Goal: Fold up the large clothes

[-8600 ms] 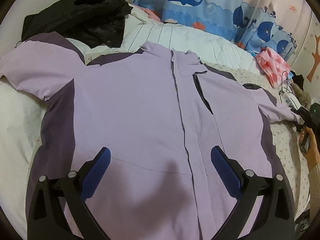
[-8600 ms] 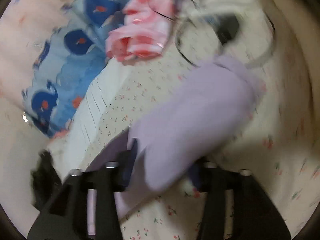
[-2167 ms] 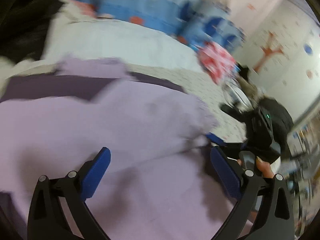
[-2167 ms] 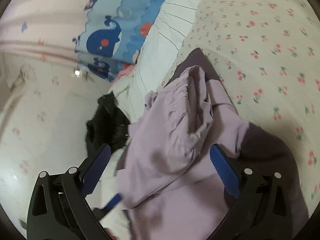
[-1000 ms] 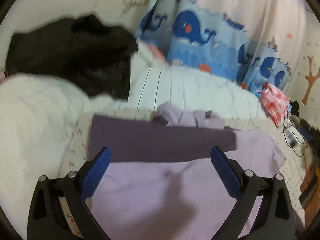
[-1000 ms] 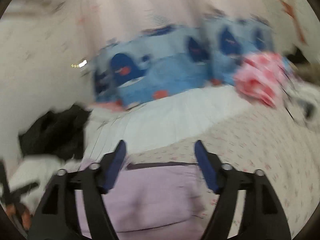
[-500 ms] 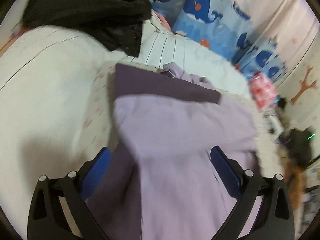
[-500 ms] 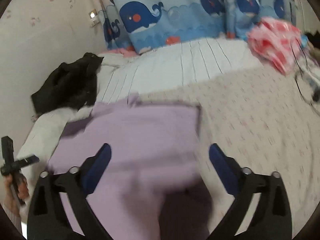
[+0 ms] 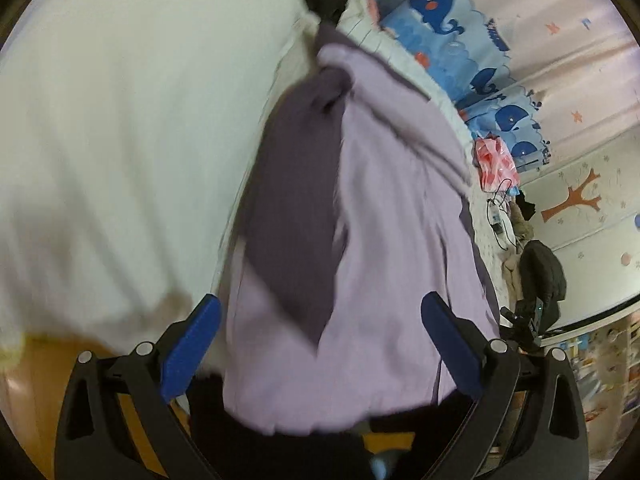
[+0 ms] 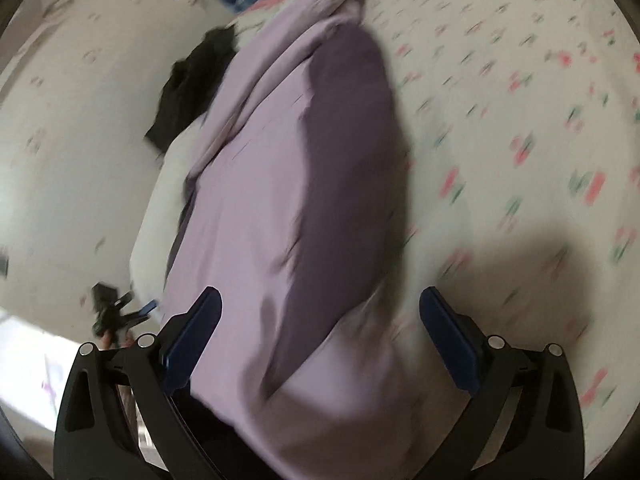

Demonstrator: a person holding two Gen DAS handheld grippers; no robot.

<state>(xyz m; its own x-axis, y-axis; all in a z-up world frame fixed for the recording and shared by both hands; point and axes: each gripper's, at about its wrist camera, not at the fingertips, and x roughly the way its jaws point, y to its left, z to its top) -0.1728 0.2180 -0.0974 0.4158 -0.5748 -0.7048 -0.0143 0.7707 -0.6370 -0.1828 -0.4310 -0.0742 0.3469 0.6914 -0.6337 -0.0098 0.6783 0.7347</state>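
Jacket: the lilac jacket (image 9: 384, 216) with dark purple panels lies lengthways on the bed (image 10: 520, 80), its sides already turned in to a long narrow strip; its near hem hangs at the bed's edge, between the fingers of both claws.
Left claw: the left claw (image 9: 320, 344) stands wide open over the hem's left part, its blue pads clear of the cloth and gripping nothing.
Right claw: the right claw (image 10: 320, 332) is equally spread, empty, above the hem's right part near the flowered sheet.
Step in hand: by my reading, taking the hem at both corners to fold the strip up toward the collar.
How to do it well: bring each claw down at an outer corner, pinch all layers together so the turned-in sleeves do not slide out, lift evenly and lay the hem square on the upper part.
Risk: a grip on the top layer alone would likely pull the fold apart.
Hard to make out: both views are smeared by motion, so seams, zip and layer edges are unclear.
Hidden: the sleeves lie under or within the folds; I cannot tell how neatly.
Cut off: the lowest hem vanishes behind the claw frames; the black garment (image 10: 192, 84) beyond is only partly in view.
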